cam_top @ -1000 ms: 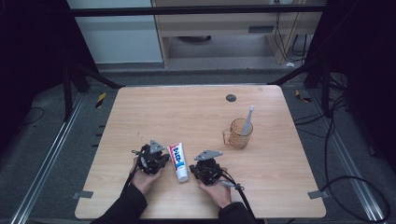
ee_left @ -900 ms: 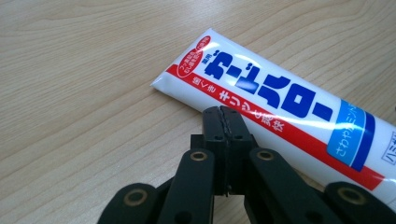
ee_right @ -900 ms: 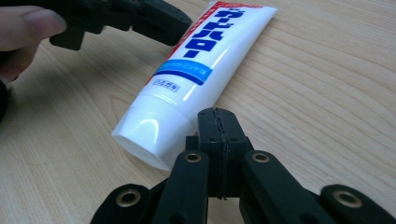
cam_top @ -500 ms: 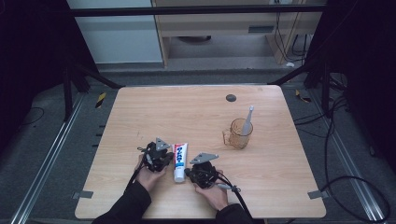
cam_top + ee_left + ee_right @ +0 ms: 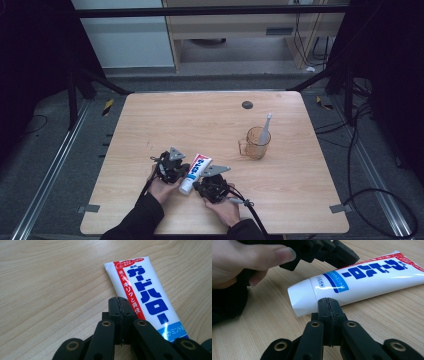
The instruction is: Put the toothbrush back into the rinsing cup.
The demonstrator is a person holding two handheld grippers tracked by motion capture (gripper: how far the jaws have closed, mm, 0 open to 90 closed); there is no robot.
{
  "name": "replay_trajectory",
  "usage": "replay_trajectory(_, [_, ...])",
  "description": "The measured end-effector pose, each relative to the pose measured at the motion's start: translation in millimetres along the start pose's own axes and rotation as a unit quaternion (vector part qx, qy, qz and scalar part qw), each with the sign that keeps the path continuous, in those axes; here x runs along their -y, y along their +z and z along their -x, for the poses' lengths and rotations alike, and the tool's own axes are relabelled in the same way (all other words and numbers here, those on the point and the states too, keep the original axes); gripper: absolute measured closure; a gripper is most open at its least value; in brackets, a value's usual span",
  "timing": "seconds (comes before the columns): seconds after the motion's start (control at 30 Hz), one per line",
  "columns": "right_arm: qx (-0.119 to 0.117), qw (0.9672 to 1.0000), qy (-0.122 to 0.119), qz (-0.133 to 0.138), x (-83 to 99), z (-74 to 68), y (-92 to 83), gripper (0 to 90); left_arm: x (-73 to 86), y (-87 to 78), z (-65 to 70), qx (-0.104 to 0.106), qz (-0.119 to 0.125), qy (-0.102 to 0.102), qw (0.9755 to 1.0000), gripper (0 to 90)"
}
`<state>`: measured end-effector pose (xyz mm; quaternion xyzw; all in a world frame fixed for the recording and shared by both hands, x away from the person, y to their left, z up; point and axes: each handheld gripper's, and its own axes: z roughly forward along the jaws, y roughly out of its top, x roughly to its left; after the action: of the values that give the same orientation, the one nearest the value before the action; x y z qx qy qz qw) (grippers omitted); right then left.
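Lying flat on the wooden bench (image 5: 150,125), near its front edge, the toothpaste tube (image 5: 196,171) sits between both tools. The left tool (image 5: 119,305) has its jaws pressed together, empty, just beside the tube's flat end. The right tool (image 5: 329,308) is likewise pressed together, empty, just short of the white cap (image 5: 302,300). A cup (image 5: 257,144) holding a toothbrush (image 5: 265,127) stands well apart.

table (image 5: 150,120): light wood | on it: toothpaste tube (image 5: 195,172), amber cup (image 5: 257,143), dark round disc (image 5: 247,105)
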<state>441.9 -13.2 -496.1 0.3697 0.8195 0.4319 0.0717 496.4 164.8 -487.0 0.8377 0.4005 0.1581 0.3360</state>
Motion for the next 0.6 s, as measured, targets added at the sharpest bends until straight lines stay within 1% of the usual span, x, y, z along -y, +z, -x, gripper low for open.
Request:
replay_trajectory(0.07, [0.003, 1.0000, -0.003, 0.001, -0.2, 0.4, -2.1, 90.0, -0.7, -1.4, 0.6, -0.003, -0.002, 0.005, 1.0000, 89.9])
replay_trajectory(0.13, [0.009, 0.9999, -0.006, 0.005, -0.8, 3.4, -7.2, 90.0, -2.3, -5.7, -0.2, -0.003, 0.006, 0.008, 0.9999, 89.9])
replay_trajectory(0.17, [0.015, 0.9998, -0.007, 0.006, -1.2, 5.9, -11.1, 89.9, -2.9, -8.3, -0.5, -0.002, 0.010, 0.007, 0.9999, 89.8])
replay_trajectory(0.23, [0.028, 0.9995, -0.009, 0.012, -2.1, 12.6, -20.9, 89.3, -4.2, -14.1, -1.1, -0.005, 0.017, 0.007, 0.9998, 89.8])
replay_trajectory(0.3, [0.044, 0.9988, -0.014, 0.015, -2.4, 20.5, -32.4, 86.5, -5.5, -20.6, -2.2, -0.008, 0.025, 0.009, 0.9996, 89.5])
replay_trajectory(0.4, [0.076, 0.9967, -0.023, 0.019, 0.6, 34.1, -51.2, 82.3, -8.0, -31.2, -3.9, -0.012, 0.038, 0.009, 0.9992, 88.8])
replay_trajectory(0.43, [0.087, 0.9958, -0.022, 0.021, 2.5, 39.4, -57.6, 80.4, -8.7, -34.8, -4.9, -0.011, 0.044, 0.006, 0.9990, 88.5])
replay_trajectory(0.47, [0.096, 0.9949, -0.019, 0.023, 4.8, 45.1, -63.7, 79.0, -9.7, -38.0, -5.7, -0.010, 0.044, 0.003, 0.9990, 88.0])
replay_trajectory(0.53, [0.108, 0.9937, -0.010, 0.028, 10.0, 57.0, -75.5, 76.2, -11.0, -44.7, -7.0, -0.013, 0.053, 0.004, 0.9985, 87.4])
replay_trajectory(0.6, [0.125, 0.9916, -0.006, 0.029, 16.2, 67.5, -86.6, 73.9, -12.7, -50.6, -8.7, -0.014, 0.058, 0.001, 0.9983, 86.6])
